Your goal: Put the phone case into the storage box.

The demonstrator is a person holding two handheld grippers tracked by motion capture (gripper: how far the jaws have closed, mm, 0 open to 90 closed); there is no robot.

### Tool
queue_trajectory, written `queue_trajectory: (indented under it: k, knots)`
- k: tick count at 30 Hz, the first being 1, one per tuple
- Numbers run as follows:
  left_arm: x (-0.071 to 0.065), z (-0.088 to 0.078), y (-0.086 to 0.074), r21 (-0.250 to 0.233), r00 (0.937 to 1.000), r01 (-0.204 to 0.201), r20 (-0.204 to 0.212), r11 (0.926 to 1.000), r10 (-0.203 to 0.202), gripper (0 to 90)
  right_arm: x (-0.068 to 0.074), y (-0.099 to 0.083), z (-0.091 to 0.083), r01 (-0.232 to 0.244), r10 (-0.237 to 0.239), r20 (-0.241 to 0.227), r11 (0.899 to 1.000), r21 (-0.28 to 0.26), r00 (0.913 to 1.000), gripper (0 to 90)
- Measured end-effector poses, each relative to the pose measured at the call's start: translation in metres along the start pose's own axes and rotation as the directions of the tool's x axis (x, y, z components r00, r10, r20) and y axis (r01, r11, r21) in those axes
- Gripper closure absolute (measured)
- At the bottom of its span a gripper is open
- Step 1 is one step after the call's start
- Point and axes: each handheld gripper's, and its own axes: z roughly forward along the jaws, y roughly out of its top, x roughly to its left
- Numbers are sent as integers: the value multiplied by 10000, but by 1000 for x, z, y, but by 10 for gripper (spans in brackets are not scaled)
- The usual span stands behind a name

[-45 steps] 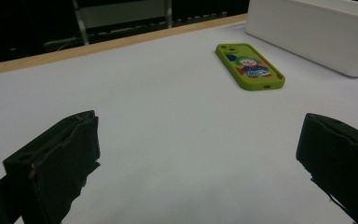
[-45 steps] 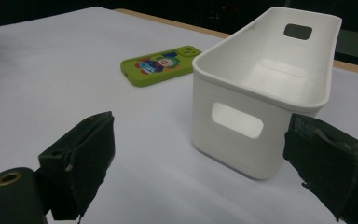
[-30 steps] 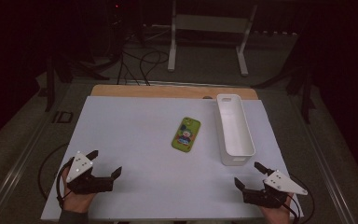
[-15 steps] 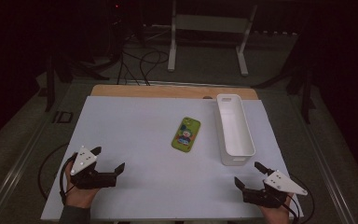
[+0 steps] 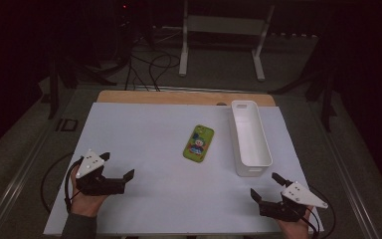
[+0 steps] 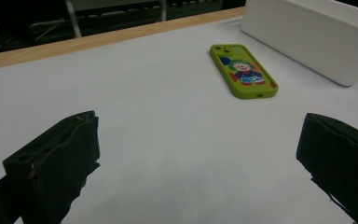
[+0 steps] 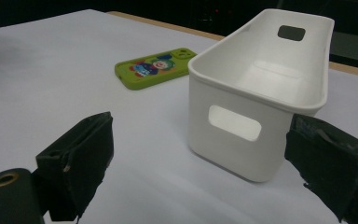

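A green phone [image 5: 199,142] with a cartoon clown on its case lies flat near the middle of the white mat [image 5: 144,129]. Just to its right stands a long, empty white bin [image 5: 252,170] with handle slots. My left gripper [image 5: 117,164] is open at the front left of the mat, well short of the phone. In the left gripper view, the phone [image 6: 244,71] lies ahead and to the right of the left gripper [image 6: 200,158]. My right gripper [image 5: 263,183] is open at the front right, just before the bin's near end. From the right gripper [image 7: 200,163], the bin [image 7: 233,140] stands close and the phone [image 7: 154,67] lies beyond it.
The mat covers a wooden table whose bare strip [image 5: 179,96] shows along the far edge. Beyond it on the dark floor are a metal stand [image 5: 221,30] and cables [image 5: 149,64]. A cable trails from each gripper over the table's front edge.
My left gripper has crept slightly forward over the mat. The right gripper has hardly moved. Phone and bin are where they were.
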Motion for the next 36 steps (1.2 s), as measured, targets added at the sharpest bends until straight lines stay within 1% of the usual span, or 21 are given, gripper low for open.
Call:
queue_trajectory:
  k: [6, 13, 24, 36]
  knots:
    - [0, 3, 6, 104, 9999, -87, 65, 9999, 86, 0, 1, 0, 1, -8, 8, -26, 10000, -29, 10000, 79]
    - [2, 7, 12, 213, 9999, -127, -24, 9997, 127, 0, 2, 0, 2, -17, 17, -50, 10000, -7, 10000, 79]
    - [1, 21, 22, 653, 9991, -341, -228, 9973, 357, 0, 2, -1, 4, -151, 151, -109, 9999, -7, 9998, 79]
    - [-4, 35, 38, 819, 9984, -524, -144, 9953, 538, 0, 3, -1, 6, -219, 218, -239, 9998, -34, 9995, 79]
